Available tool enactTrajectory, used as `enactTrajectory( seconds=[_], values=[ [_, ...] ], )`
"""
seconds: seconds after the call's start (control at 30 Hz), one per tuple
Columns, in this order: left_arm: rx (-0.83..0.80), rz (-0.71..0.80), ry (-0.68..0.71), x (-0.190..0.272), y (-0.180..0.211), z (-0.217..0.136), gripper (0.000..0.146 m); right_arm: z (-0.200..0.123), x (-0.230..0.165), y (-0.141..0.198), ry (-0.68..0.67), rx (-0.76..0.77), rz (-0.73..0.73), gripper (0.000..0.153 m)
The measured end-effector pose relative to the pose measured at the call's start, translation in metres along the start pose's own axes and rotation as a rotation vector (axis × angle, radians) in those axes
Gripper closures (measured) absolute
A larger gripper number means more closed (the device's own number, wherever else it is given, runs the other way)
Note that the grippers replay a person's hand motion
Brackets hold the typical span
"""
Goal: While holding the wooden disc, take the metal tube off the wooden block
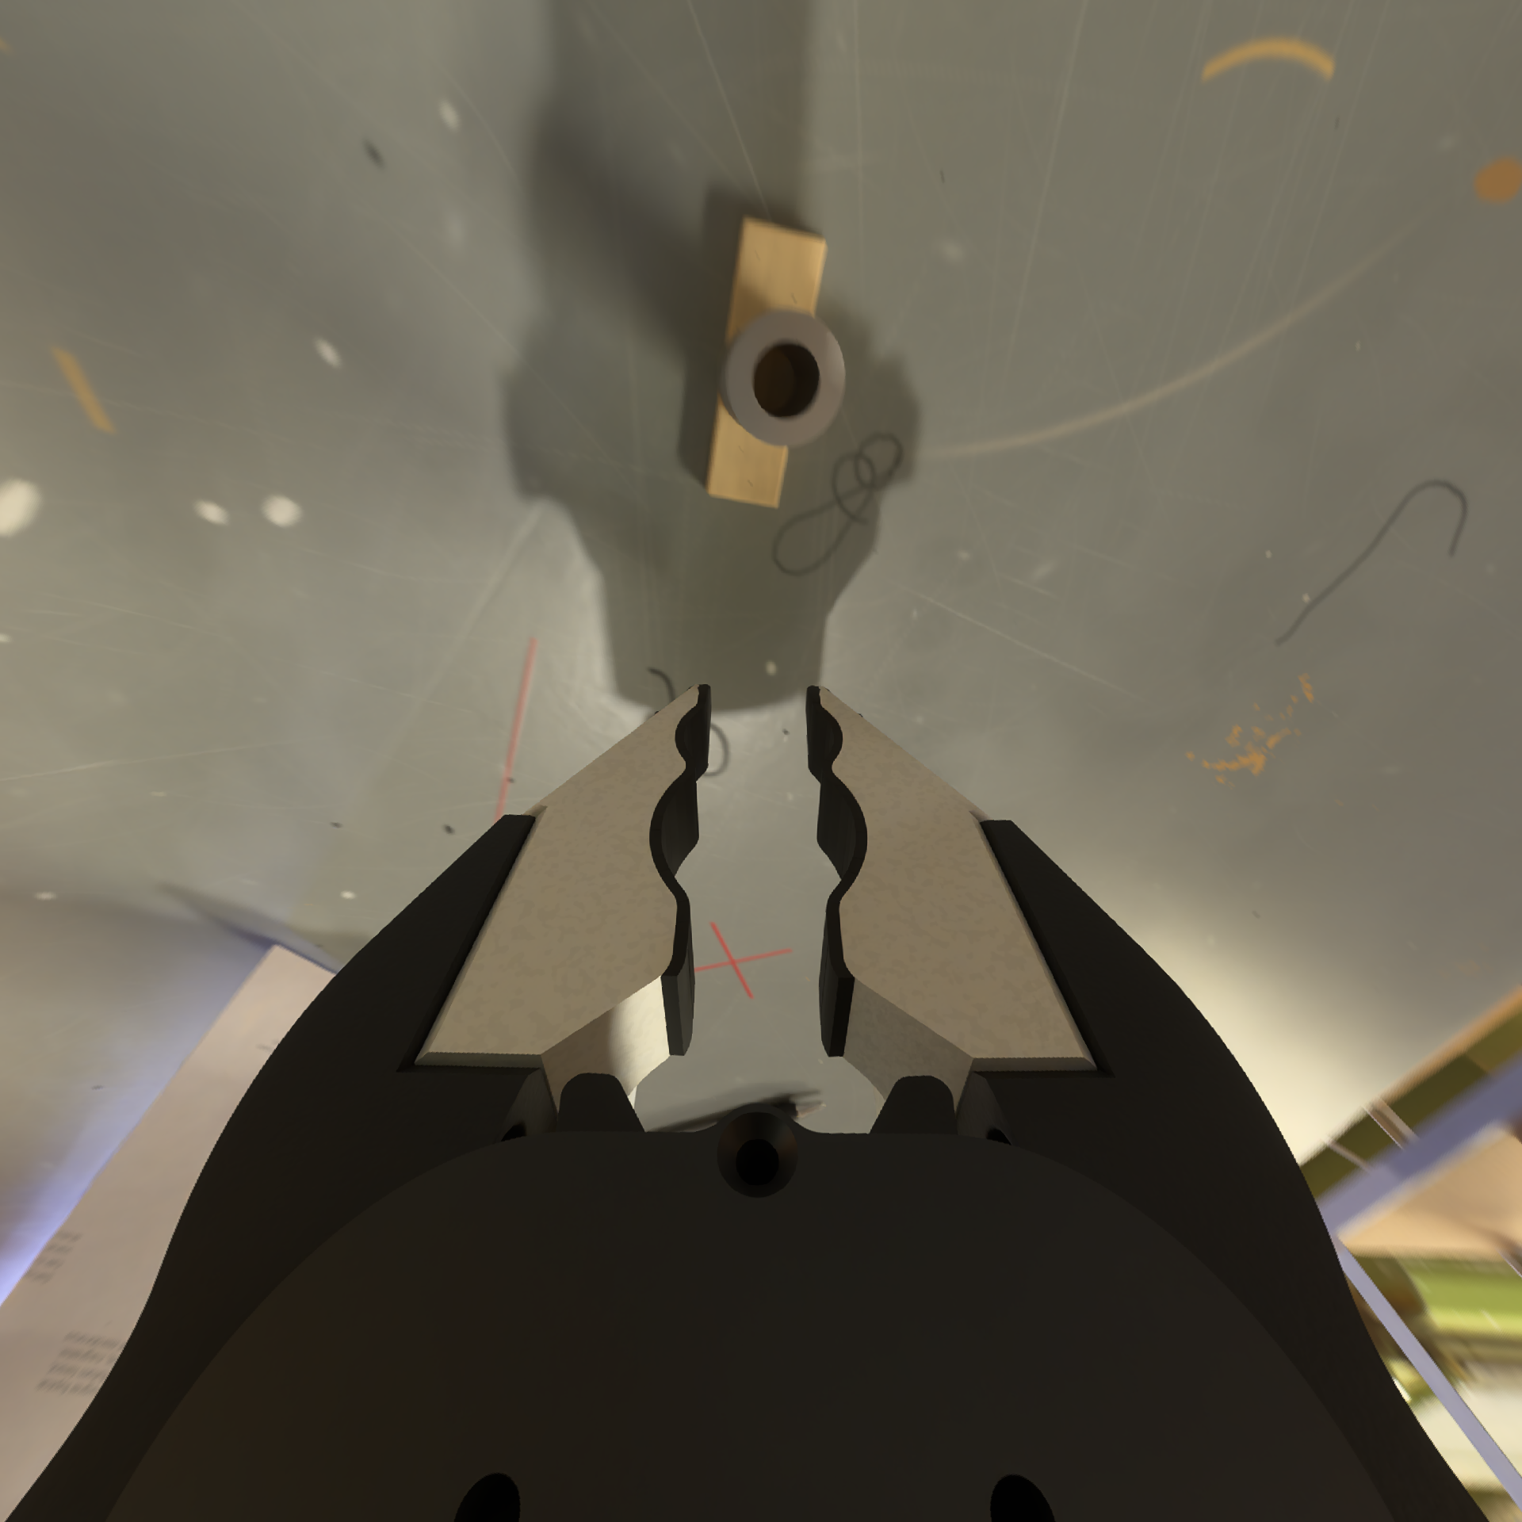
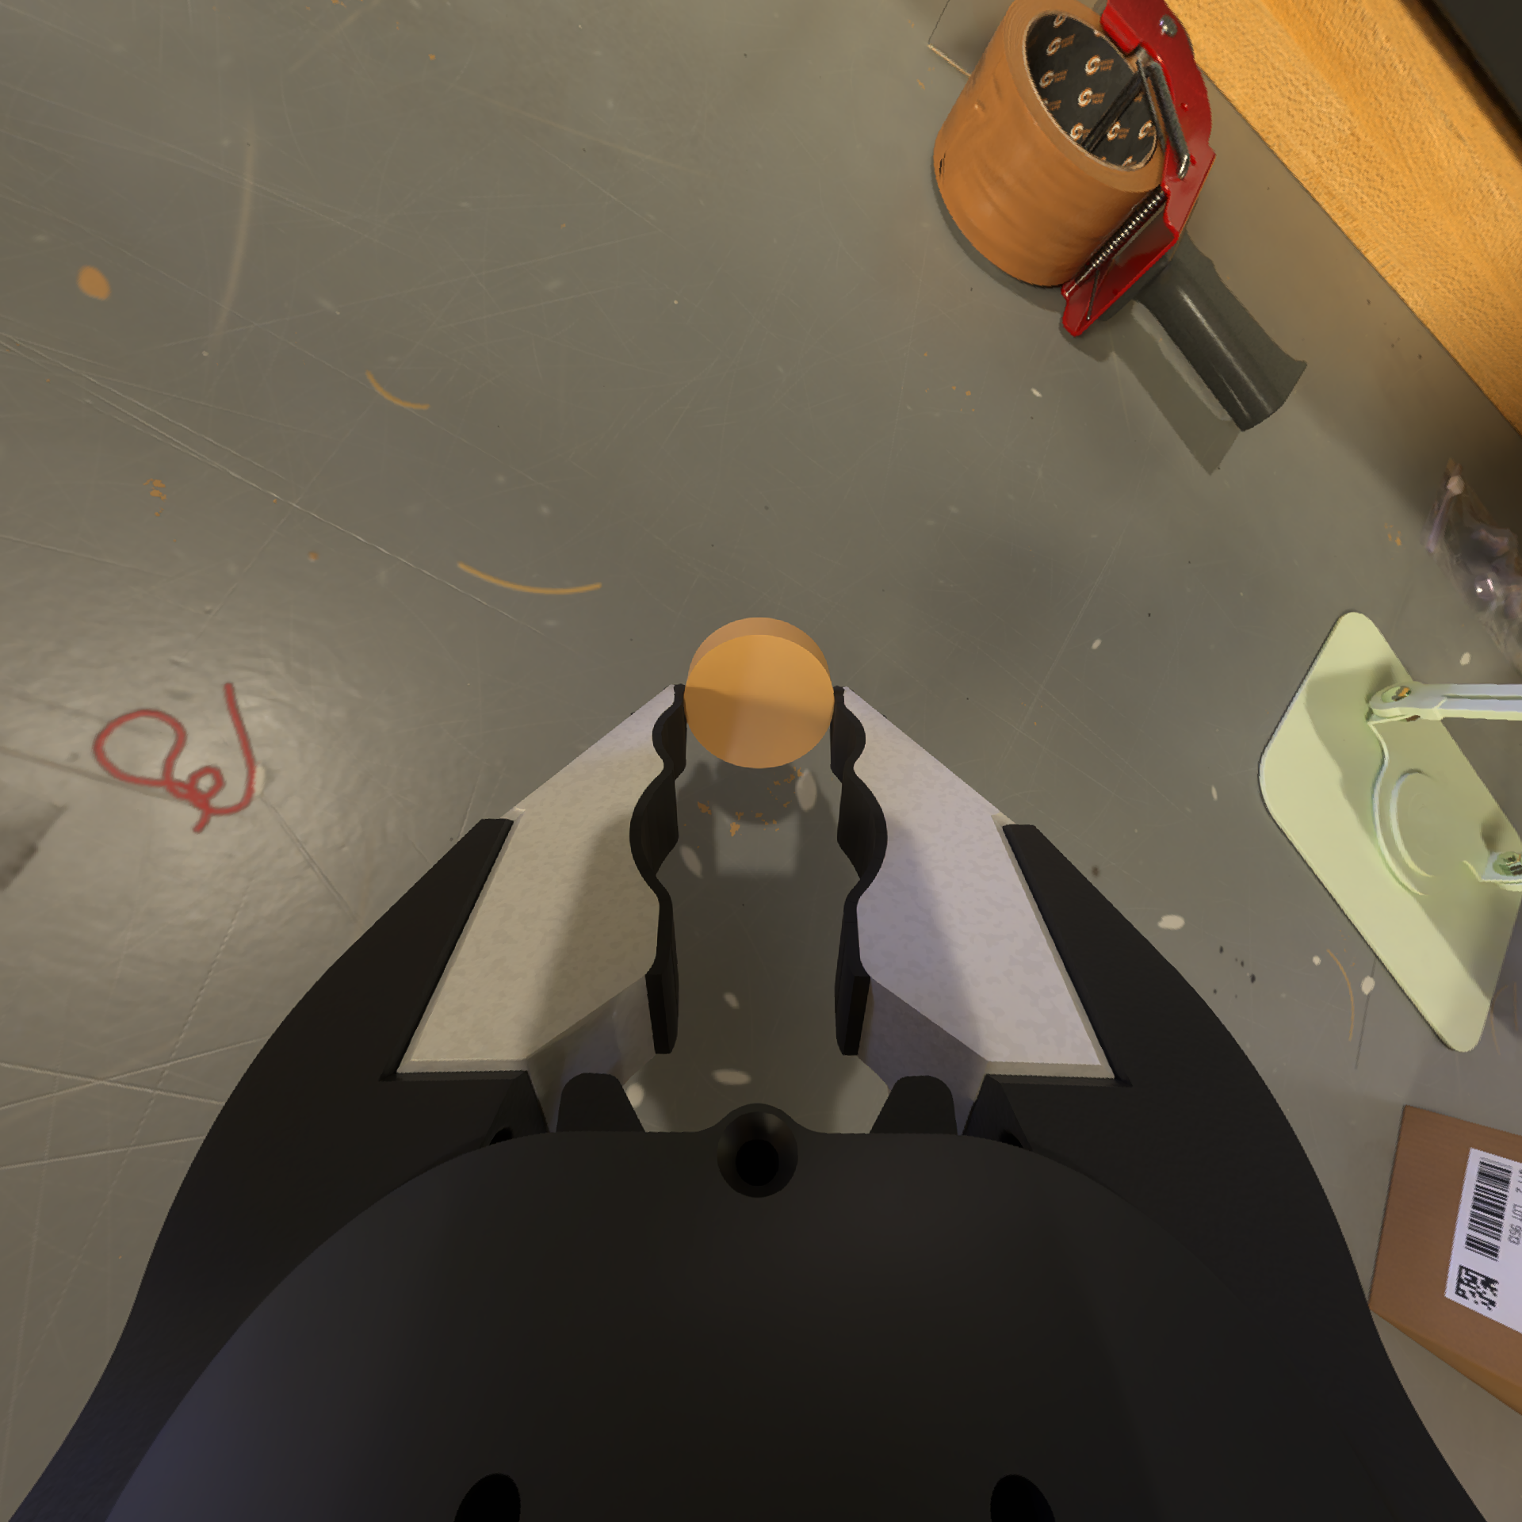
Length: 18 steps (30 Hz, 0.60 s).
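Note:
In the left wrist view a grey metal tube (image 1: 785, 377) stands upright on a pale wooden block (image 1: 766, 428) that lies flat on the grey table. My left gripper (image 1: 758, 700) is open and empty, well above and short of the tube. In the right wrist view my right gripper (image 2: 758, 700) is shut on an orange-brown wooden disc (image 2: 758, 696), held by its rim between the fingertips above the table.
A brown tape roll in a red dispenser (image 2: 1095, 156) lies far right, beside a wooden beam (image 2: 1384, 165). A pale green plate with a bracket (image 2: 1400, 832) and a cardboard box (image 2: 1458, 1252) lie at the right. White paper (image 1: 165, 1153) lies at the lower left.

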<state>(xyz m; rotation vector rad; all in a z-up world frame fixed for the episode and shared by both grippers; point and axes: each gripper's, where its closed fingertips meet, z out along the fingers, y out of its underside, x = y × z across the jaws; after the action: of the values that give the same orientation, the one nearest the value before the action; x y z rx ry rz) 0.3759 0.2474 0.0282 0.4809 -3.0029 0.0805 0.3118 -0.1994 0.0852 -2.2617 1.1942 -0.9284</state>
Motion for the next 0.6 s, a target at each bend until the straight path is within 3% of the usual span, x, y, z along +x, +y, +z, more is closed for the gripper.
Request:
enactTrajectory(
  seconds=[0.17, 0.33, 0.47, 0.6],
  values=[
    [0.204, 0.025, -0.105, -0.011, -0.034, -0.020, 0.108, 0.000, -0.002, -0.002, -0.004, 0.008, -0.006, 0.118],
    [0.311, 0.068, -0.067, -0.002, -0.066, -0.023, 0.096, -0.001, -0.003, -0.002, -0.003, 0.010, -0.007, 0.118],
    [0.242, 0.157, -0.087, 0.001, -0.074, -0.008, 0.097, -0.001, -0.004, -0.003, -0.005, 0.011, -0.009, 0.118],
    [0.167, 0.200, -0.079, 0.004, -0.071, 0.003, 0.110, -0.003, -0.004, -0.002, -0.003, 0.014, -0.011, 0.118]
  ],
)
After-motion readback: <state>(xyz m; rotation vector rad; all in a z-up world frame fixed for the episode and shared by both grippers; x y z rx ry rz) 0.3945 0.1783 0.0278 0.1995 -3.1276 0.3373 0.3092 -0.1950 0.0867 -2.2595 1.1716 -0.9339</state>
